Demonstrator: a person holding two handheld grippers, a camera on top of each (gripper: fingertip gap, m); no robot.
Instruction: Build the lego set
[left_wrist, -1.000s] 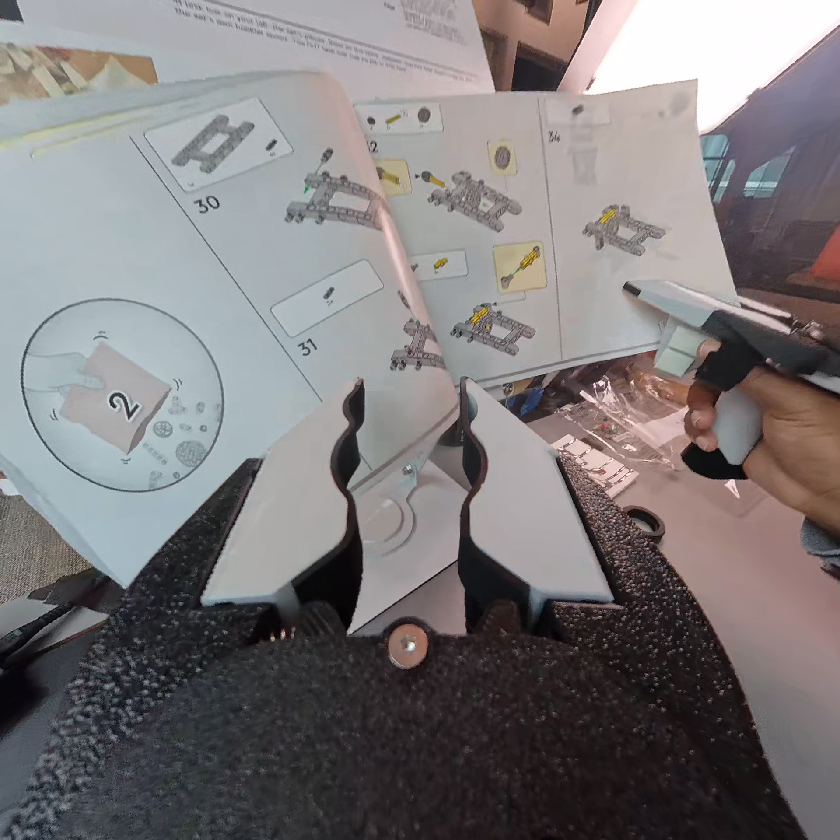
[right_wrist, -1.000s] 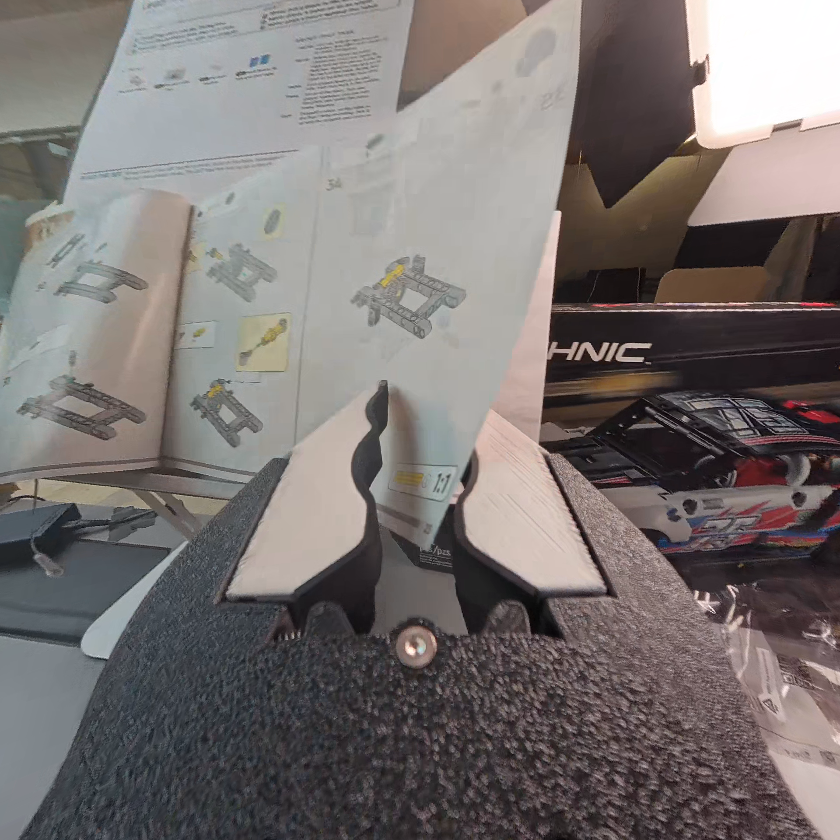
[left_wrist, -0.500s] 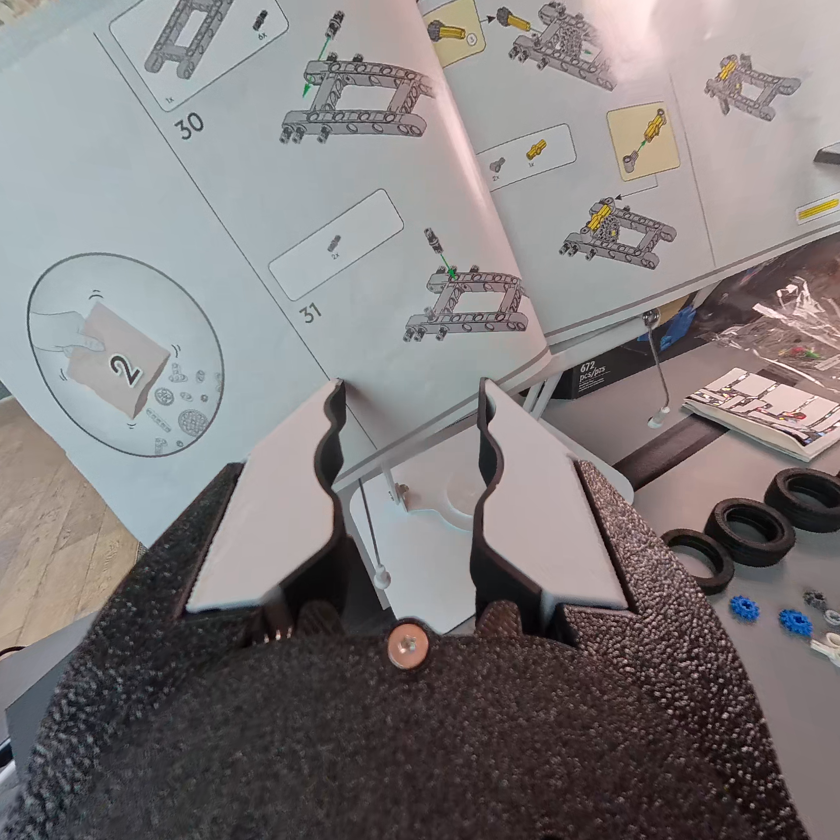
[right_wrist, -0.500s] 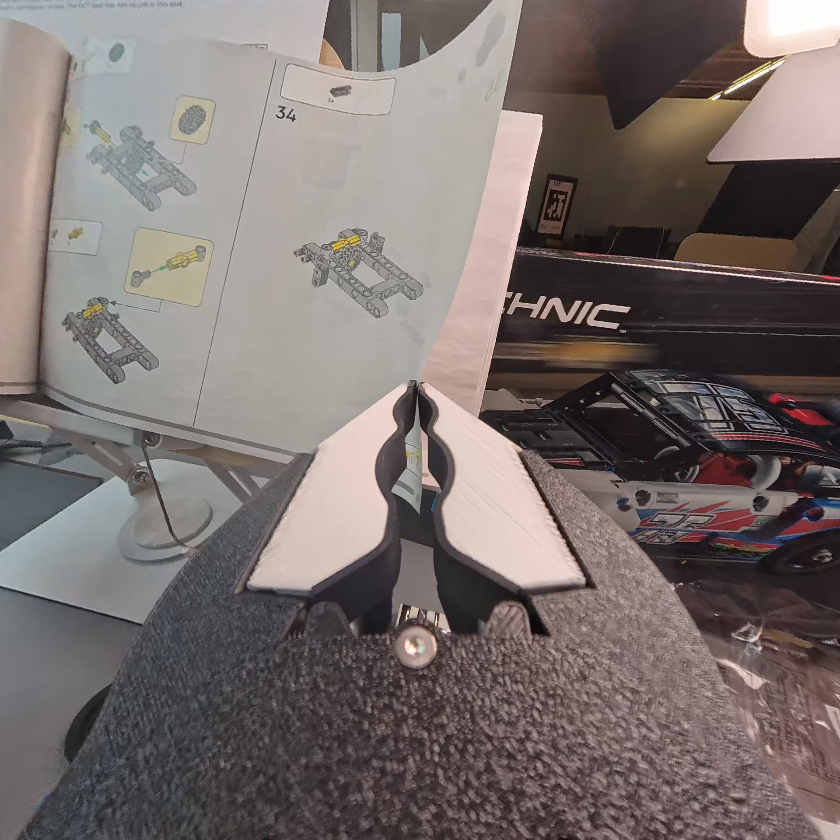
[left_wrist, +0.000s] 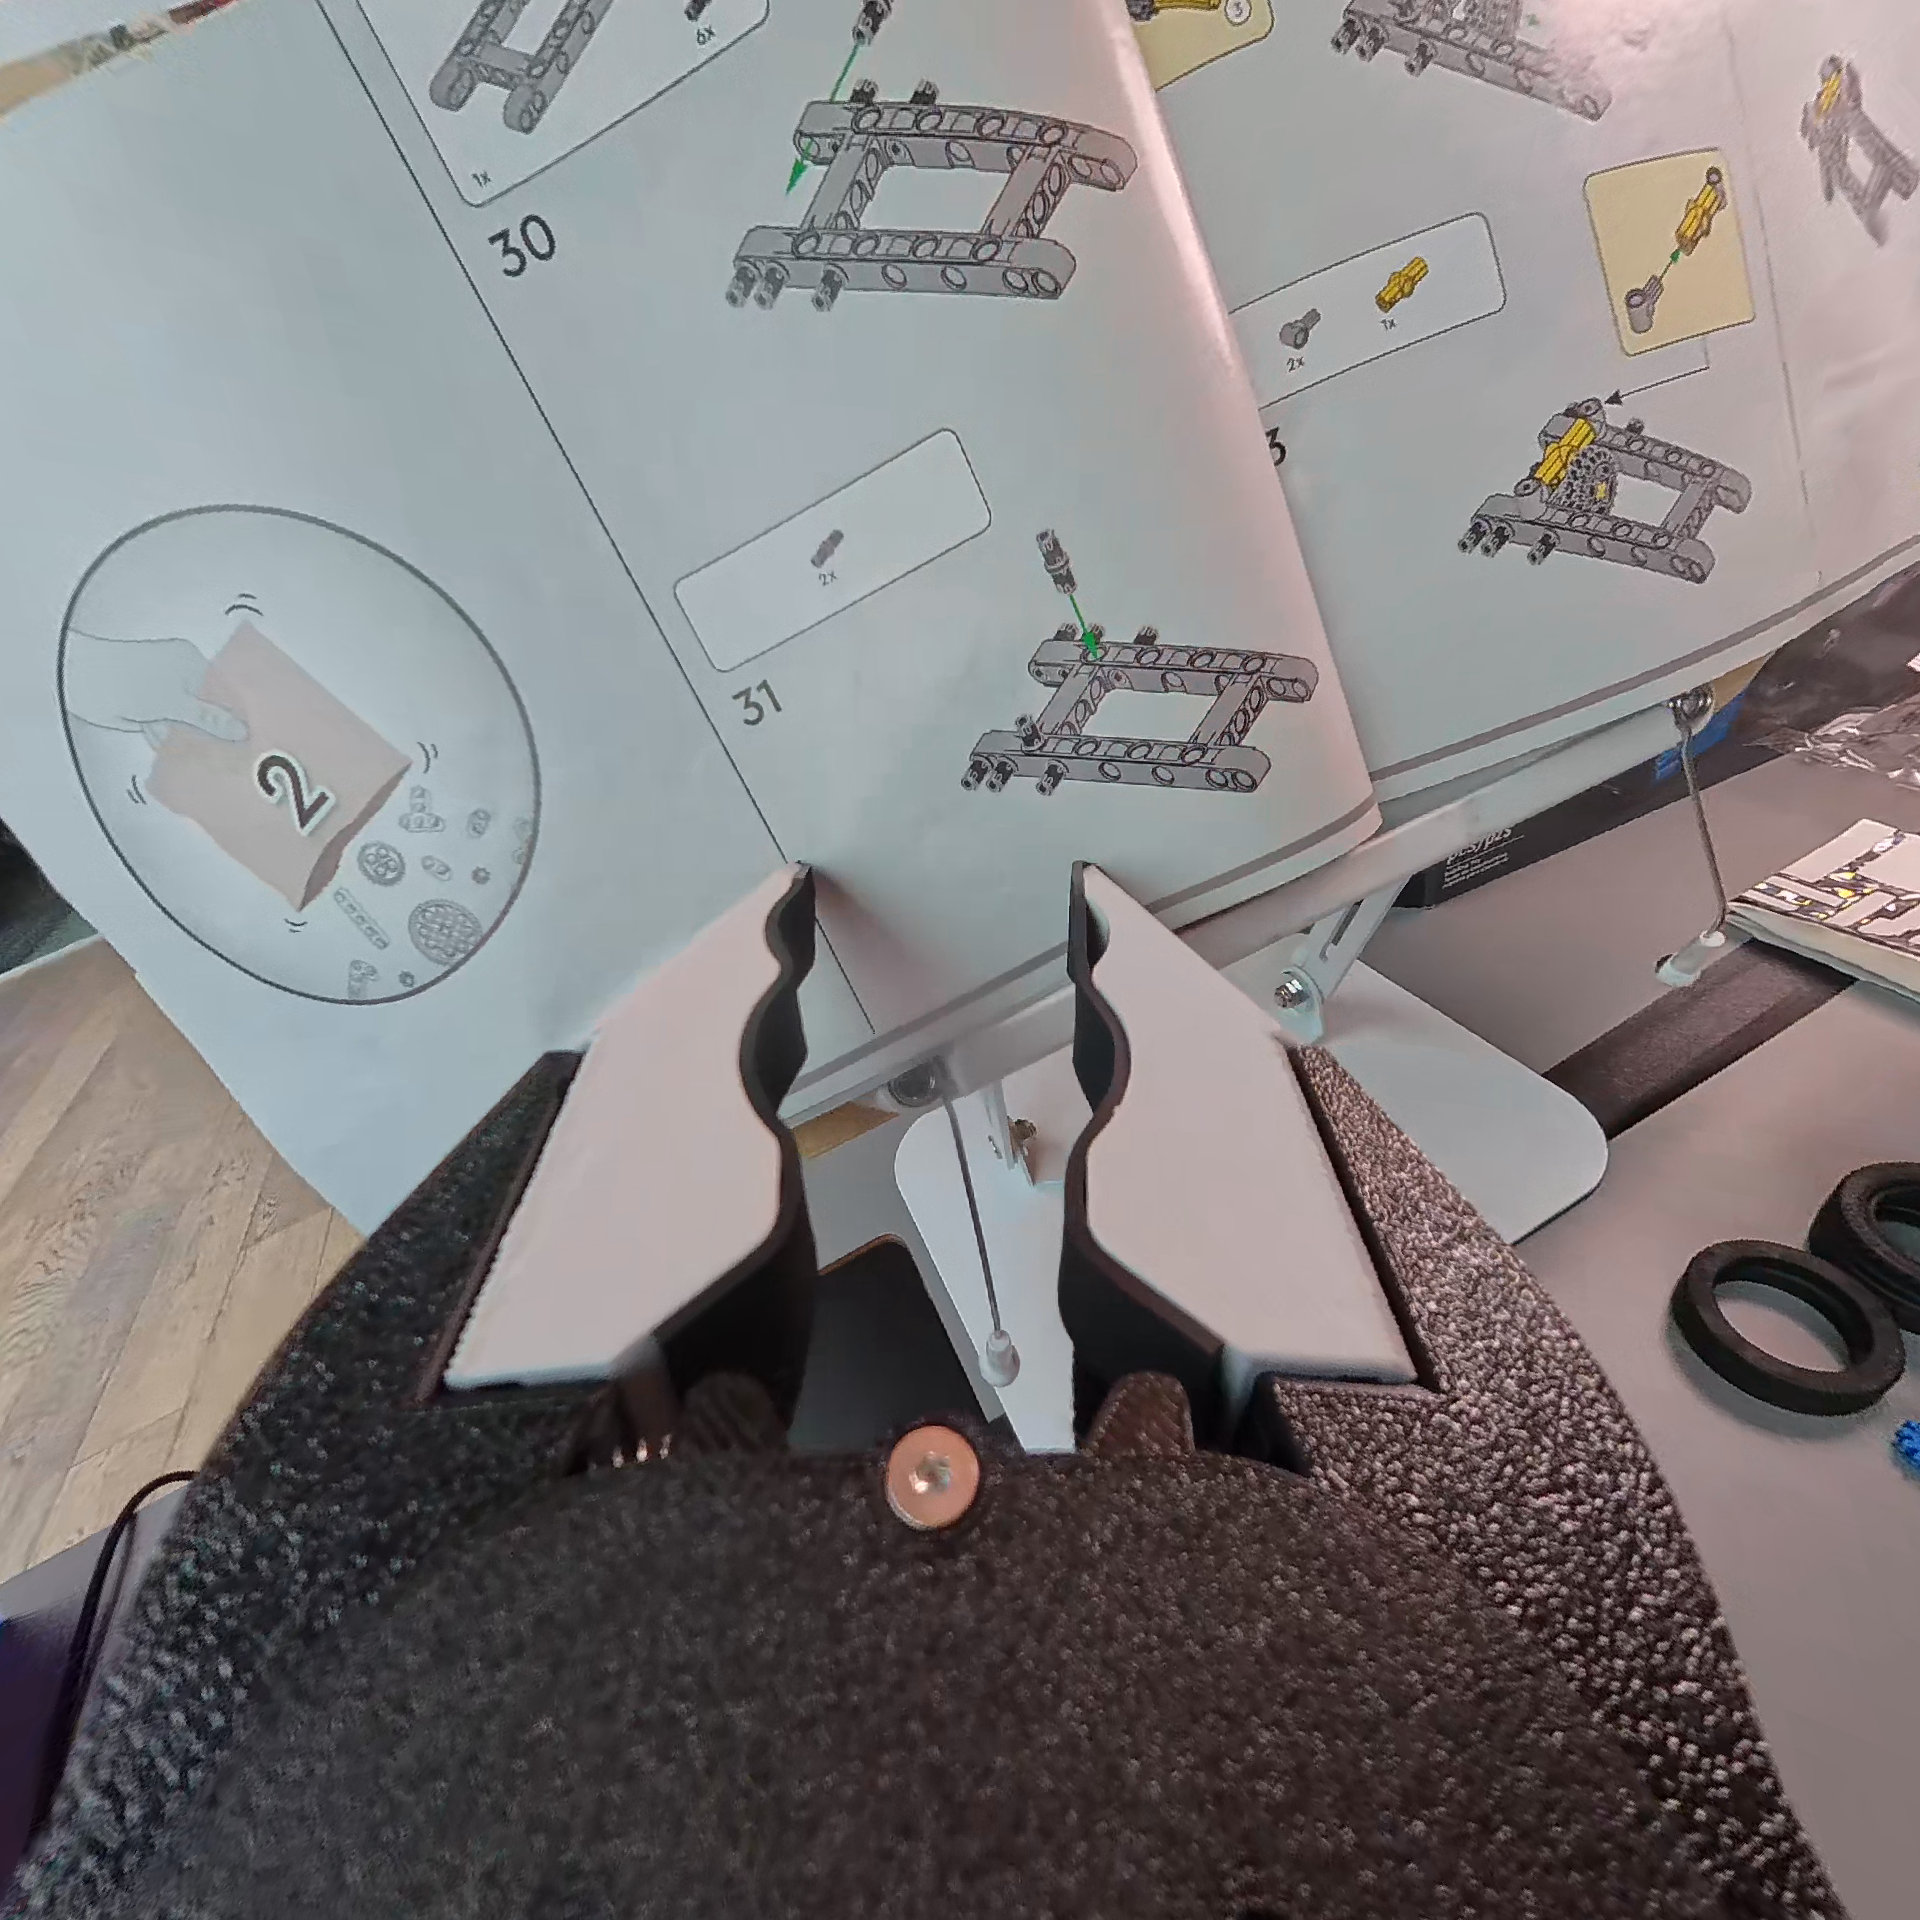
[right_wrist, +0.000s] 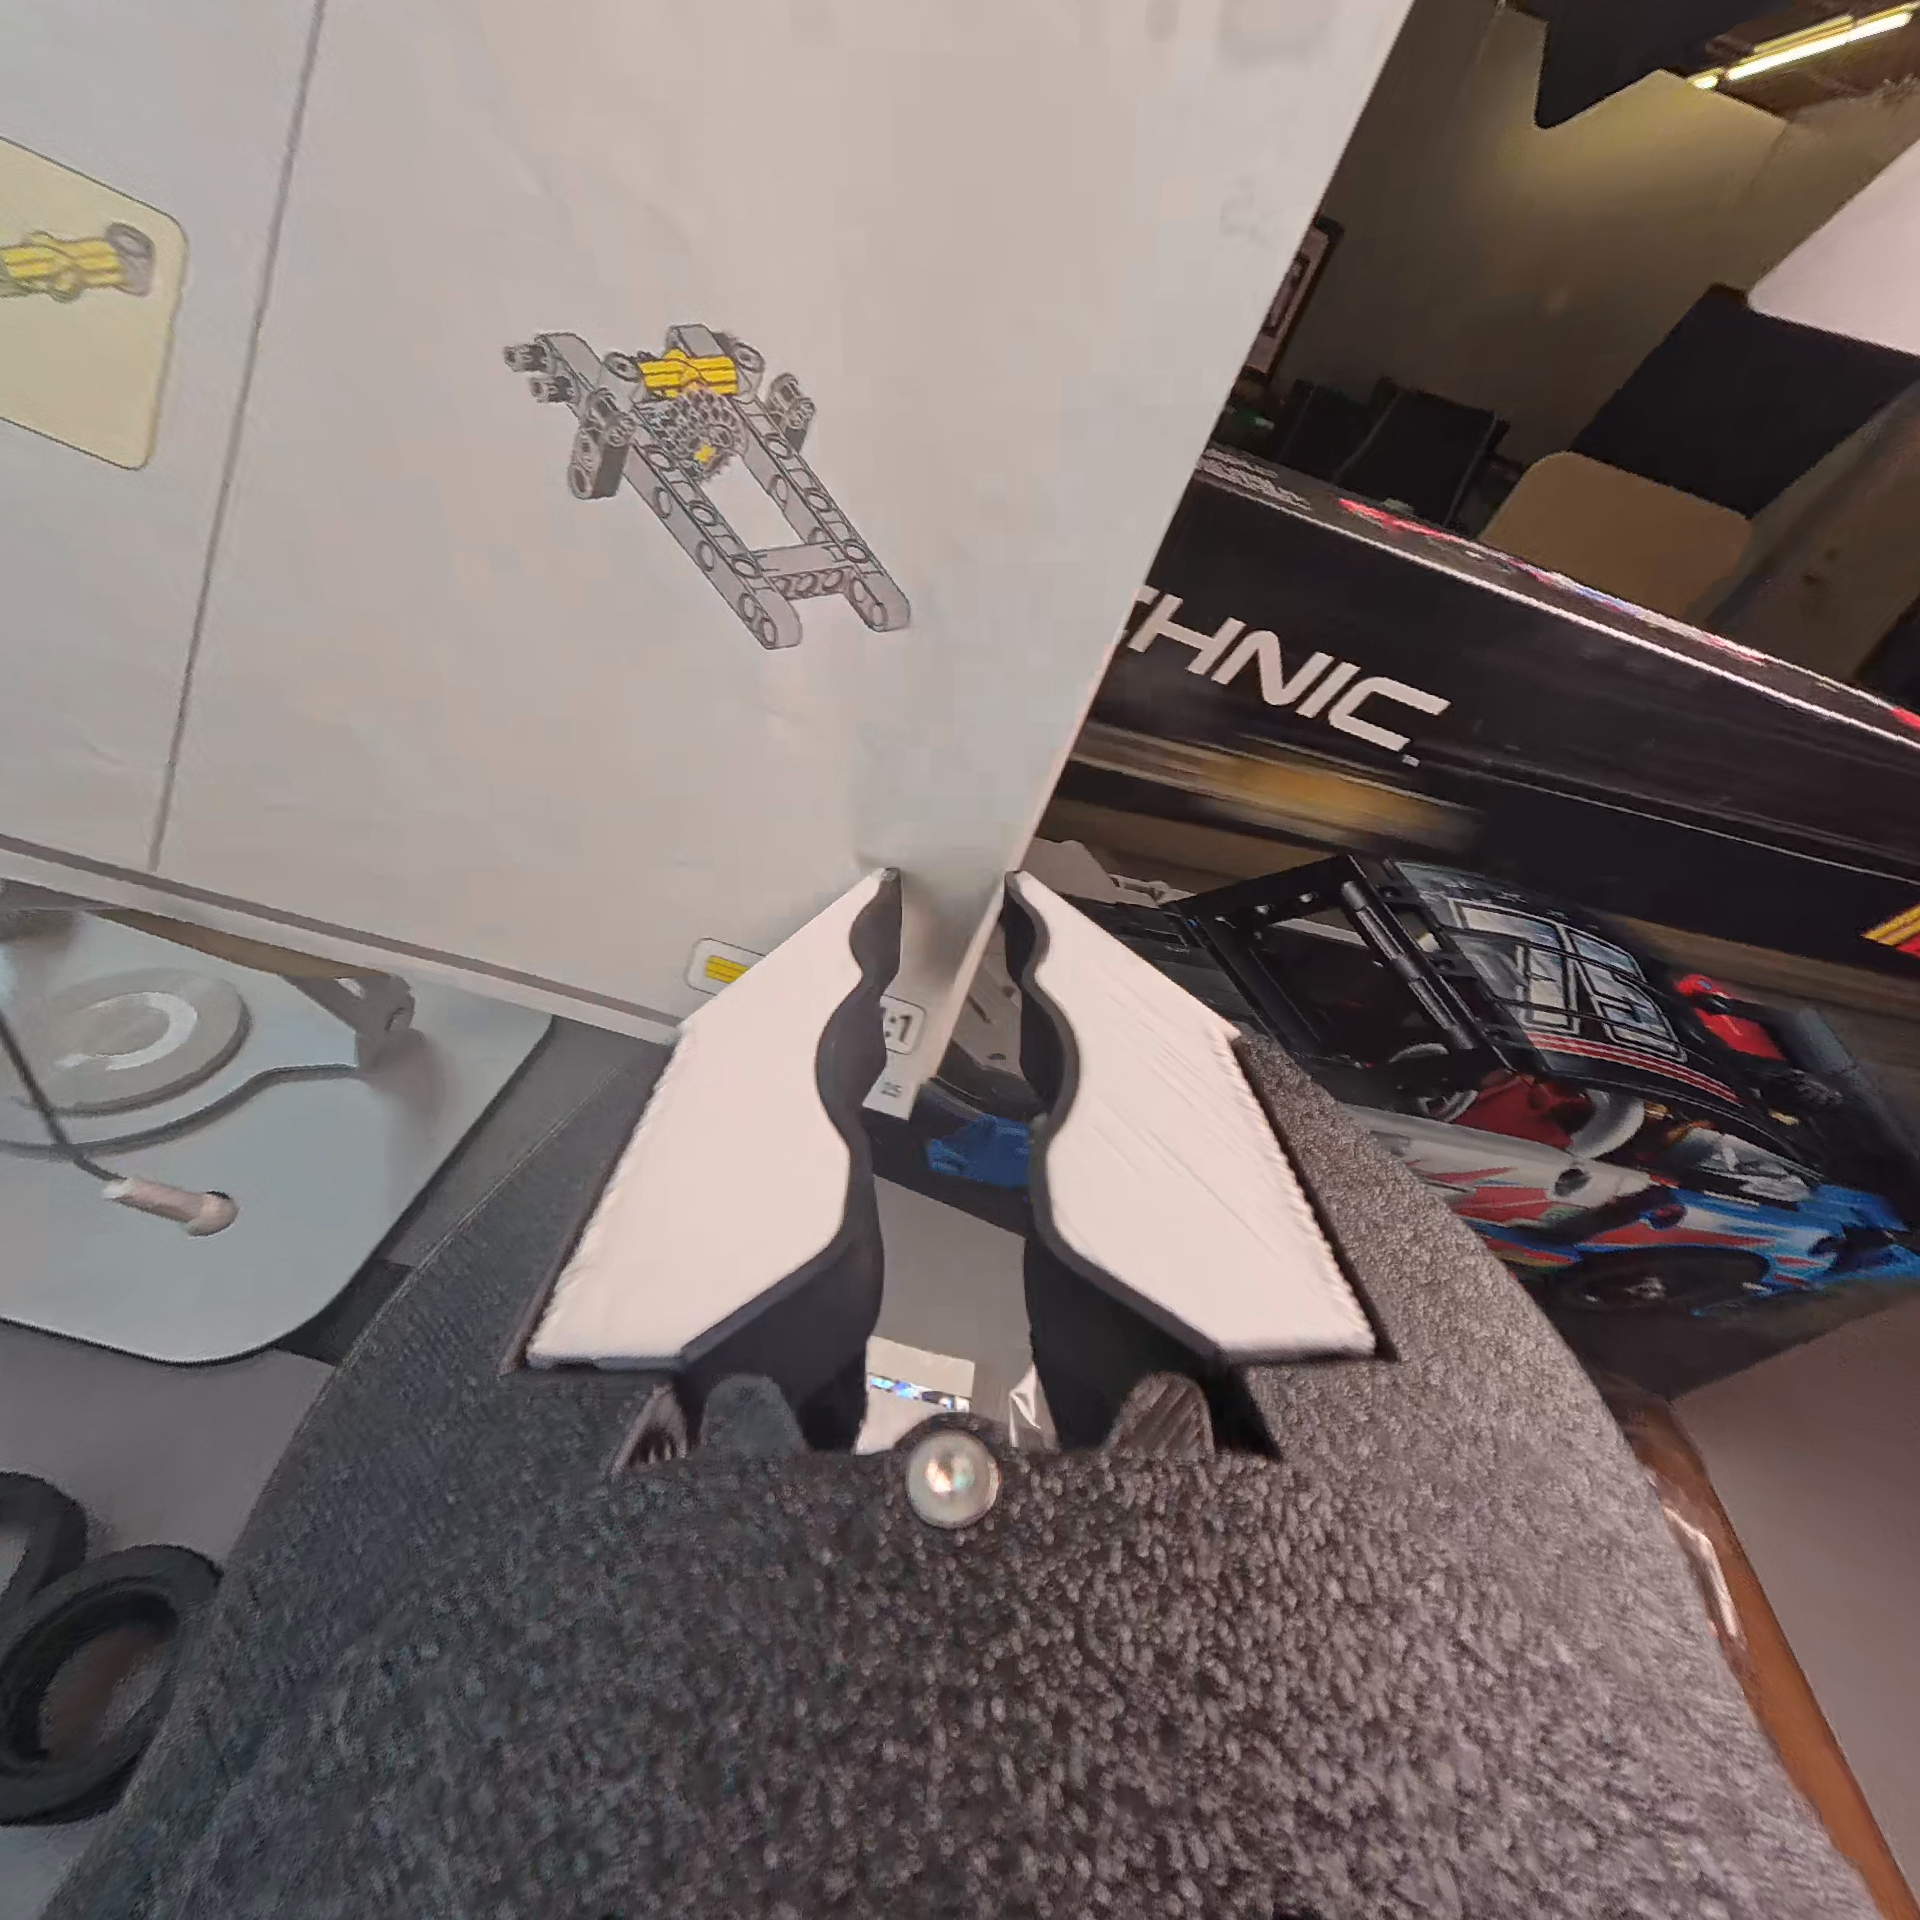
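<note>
The open instruction booklet (left_wrist: 727, 468) stands on a white stand (left_wrist: 1455, 1122). My left gripper (left_wrist: 940, 883) is open. Its fingertips are at the bottom edge of the booklet's left page, one on each side of the step drawings' lower corner. In the right wrist view the booklet's right page (right_wrist: 623, 727) is lifted, and its lower right corner lies between the fingers of my right gripper (right_wrist: 951, 883). The jaws are narrowly apart. The left fingertip (right_wrist: 883, 894) touches the paper and the right one stands off it.
Black rubber tyres (left_wrist: 1777, 1335) lie on the grey table right of the stand, and also show in the right wrist view (right_wrist: 83, 1673). A small blue piece (left_wrist: 1907, 1444), a thin leaflet (left_wrist: 1839, 914) and clear plastic bags (left_wrist: 1860, 738) lie nearby. The black set box (right_wrist: 1558, 727) stands behind the page. The gap from one gripper's tips to the other's is roughly 30 cm.
Both grippers have moved in closer to the booklet. The left jaws have spread wider. The right jaws nearly shut on the page corner half a second ago and have since parted a little.
</note>
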